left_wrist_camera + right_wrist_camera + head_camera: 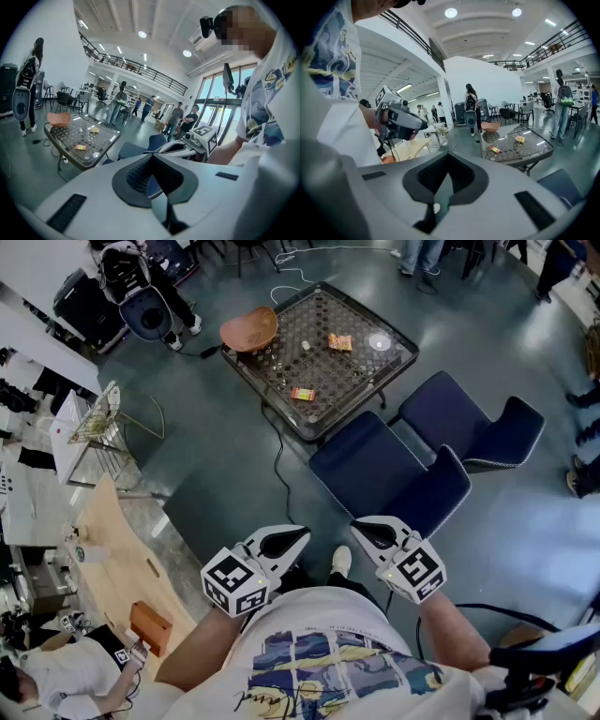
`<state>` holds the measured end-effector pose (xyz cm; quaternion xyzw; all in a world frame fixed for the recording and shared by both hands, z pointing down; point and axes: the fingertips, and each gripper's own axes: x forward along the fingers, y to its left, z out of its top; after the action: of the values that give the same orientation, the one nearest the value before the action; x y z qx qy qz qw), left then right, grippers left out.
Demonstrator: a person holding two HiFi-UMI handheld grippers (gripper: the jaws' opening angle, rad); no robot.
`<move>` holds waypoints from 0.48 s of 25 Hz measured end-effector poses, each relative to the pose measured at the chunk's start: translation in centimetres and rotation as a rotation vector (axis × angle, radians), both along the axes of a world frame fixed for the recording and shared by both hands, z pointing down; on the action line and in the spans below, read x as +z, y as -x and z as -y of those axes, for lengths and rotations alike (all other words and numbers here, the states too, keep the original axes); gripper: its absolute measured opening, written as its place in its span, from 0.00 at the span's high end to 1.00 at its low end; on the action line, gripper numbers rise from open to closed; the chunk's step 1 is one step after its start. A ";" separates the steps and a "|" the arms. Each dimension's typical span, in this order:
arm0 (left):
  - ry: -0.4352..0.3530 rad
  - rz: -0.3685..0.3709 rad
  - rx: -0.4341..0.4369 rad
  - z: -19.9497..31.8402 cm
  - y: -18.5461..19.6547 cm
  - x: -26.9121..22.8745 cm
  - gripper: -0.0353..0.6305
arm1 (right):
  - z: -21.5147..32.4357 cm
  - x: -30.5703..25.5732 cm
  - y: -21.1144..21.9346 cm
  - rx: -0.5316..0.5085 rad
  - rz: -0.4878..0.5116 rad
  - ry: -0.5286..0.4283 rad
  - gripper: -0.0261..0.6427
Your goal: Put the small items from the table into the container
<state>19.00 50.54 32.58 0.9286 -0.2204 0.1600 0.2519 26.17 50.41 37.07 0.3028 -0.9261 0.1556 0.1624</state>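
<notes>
Head view: I hold the left gripper and right gripper fully closed, both empty, well short of the table bearing an orange bowl.

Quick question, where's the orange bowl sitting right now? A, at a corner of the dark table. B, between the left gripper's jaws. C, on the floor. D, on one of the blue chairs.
A: in the head view the orange bowl sits at the left corner of the table, up on the tabletop rather than on a chair, on the floor or in a gripper.
</notes>
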 end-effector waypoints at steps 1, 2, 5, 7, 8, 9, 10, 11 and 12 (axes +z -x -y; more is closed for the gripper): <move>0.004 -0.008 -0.007 0.0 0.4 0.0 0.94 | 0.0 0.1 0.4 0.002 0.018 0.009 0.95; 0.009 -0.018 -0.014 0.0 0.7 0.0 0.94 | 0.1 0.2 0.8 0.002 0.034 0.017 0.95; 0.017 -0.040 -0.047 -0.1 1.6 0.1 0.94 | 0.0 0.7 1.8 -0.015 0.042 0.016 0.95; 0.006 -0.038 -0.068 0.0 2.2 0.1 0.94 | 0.0 0.9 2.4 -0.036 0.038 0.009 0.95; 0.001 -0.038 -0.077 0.1 2.5 0.1 0.94 | 0.1 0.9 2.7 -0.044 0.038 0.007 0.95; -0.002 -0.041 -0.085 0.3 2.8 0.0 0.94 | 0.2 1.0 2.9 -0.050 0.037 0.007 0.95; -0.002 -0.046 -0.091 0.4 3.1 0.0 0.94 | 0.4 1.0 3.2 -0.051 0.036 0.009 0.95; -0.003 -0.051 -0.094 0.4 3.5 0.0 0.94 | 0.6 1.0 3.5 -0.047 0.034 0.011 0.95; -0.005 -0.058 -0.096 0.6 4.0 0.0 0.94 | 0.8 1.0 3.8 -0.040 0.032 0.011 0.95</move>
<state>15.03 49.92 32.58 0.9219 -0.2576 0.1203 0.2632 22.35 49.58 38.09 0.2808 -0.9336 0.1622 0.1524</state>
